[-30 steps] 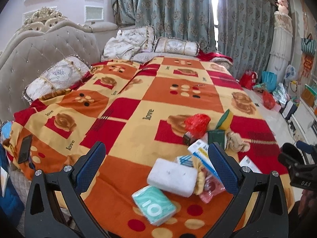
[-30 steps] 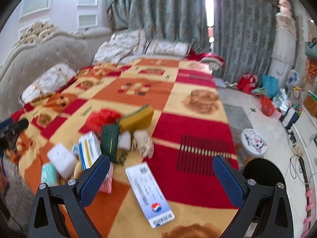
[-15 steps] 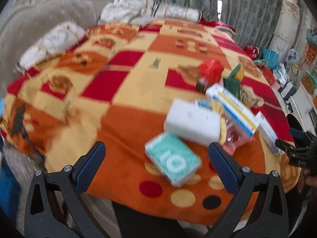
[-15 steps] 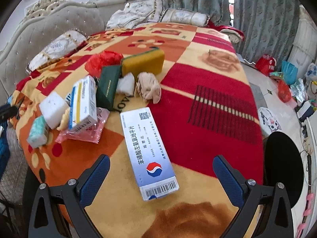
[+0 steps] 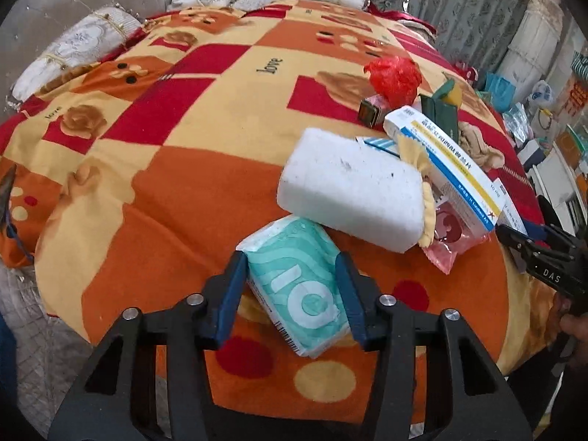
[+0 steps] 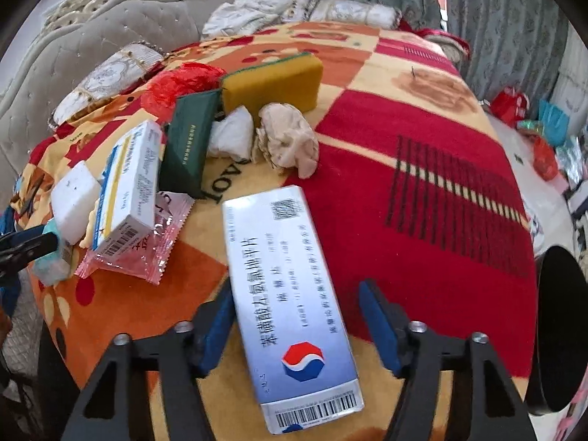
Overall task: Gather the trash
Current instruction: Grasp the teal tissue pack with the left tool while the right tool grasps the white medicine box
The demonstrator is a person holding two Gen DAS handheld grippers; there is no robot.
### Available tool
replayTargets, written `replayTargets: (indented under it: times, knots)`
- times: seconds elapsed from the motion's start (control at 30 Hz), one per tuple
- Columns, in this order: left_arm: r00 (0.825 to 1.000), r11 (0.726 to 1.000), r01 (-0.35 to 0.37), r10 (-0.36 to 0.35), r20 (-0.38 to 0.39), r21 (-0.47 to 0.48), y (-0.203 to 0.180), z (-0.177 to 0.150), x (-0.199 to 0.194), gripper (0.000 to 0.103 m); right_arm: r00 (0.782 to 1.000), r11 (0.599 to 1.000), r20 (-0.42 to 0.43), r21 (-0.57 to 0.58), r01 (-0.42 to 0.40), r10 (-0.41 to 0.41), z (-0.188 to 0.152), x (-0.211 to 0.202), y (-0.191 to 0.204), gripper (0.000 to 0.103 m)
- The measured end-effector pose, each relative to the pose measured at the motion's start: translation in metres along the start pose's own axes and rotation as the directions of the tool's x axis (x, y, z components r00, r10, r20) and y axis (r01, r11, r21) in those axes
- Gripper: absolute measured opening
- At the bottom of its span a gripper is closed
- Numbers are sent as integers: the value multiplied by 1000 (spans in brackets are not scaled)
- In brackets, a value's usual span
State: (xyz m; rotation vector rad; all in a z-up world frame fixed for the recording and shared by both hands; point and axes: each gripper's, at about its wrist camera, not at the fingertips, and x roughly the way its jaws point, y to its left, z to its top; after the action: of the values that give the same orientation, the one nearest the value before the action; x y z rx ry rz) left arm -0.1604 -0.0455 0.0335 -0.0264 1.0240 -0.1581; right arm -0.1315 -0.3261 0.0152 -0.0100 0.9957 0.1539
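A teal tissue pack (image 5: 294,283) lies at the near edge of the bed, and my left gripper (image 5: 290,275) is shut on its two sides. A white sponge block (image 5: 352,191) leans on the pack's far end. A long blue-white medicine box (image 6: 290,294) lies flat on the blanket. My right gripper (image 6: 297,316) straddles its near half with both fingers off it: the left finger close beside the box's edge, a gap at the right finger. Behind lie a white-blue-yellow box (image 6: 128,187), a pink wrapper (image 6: 147,250), a green booklet (image 6: 187,147), crumpled tissues (image 6: 286,143), a yellow sponge (image 6: 272,81) and a red bag (image 6: 180,84).
The bed's orange, red and yellow blanket (image 5: 165,169) drops off at the near edge. A grey tufted headboard (image 6: 92,55) and pillows (image 5: 73,47) are at the far left. A black round bin (image 6: 558,330) stands by the bed's right side. Bags clutter the floor (image 6: 544,125) at the right.
Both grippers have come down and forward to the bed. The left has closed from wide open onto the tissue pack. The right has narrowed around the long medicine box.
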Motion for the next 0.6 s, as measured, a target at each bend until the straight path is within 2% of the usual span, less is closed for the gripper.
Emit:
replayTargets:
  times: [0.1, 0.2, 0.3, 0.47, 0.6]
  knots:
    - [1000, 1000, -16, 16, 1, 11, 0, 3, -1, 19, 1000, 1000, 25, 1, 1, -1, -3, -8, 1, 48]
    - [1000, 1000, 16, -16, -2, 2, 3, 5, -9, 12, 998, 1000, 60, -4, 8, -8, -5, -21, 1, 48]
    - [999, 999, 31, -31, 18, 14, -1, 8, -20, 7, 996, 1000, 88, 6, 12, -13, -2, -33, -2, 48]
    - [997, 997, 65, -66, 34, 32, -7, 9, -40, 6, 993, 1000, 115, 18, 18, -20, 1, -48, -5, 48]
    - [1000, 1000, 23, -23, 11, -7, -1, 4, -37, 7, 993, 999, 120, 31, 4, -8, -2, -54, -7, 48]
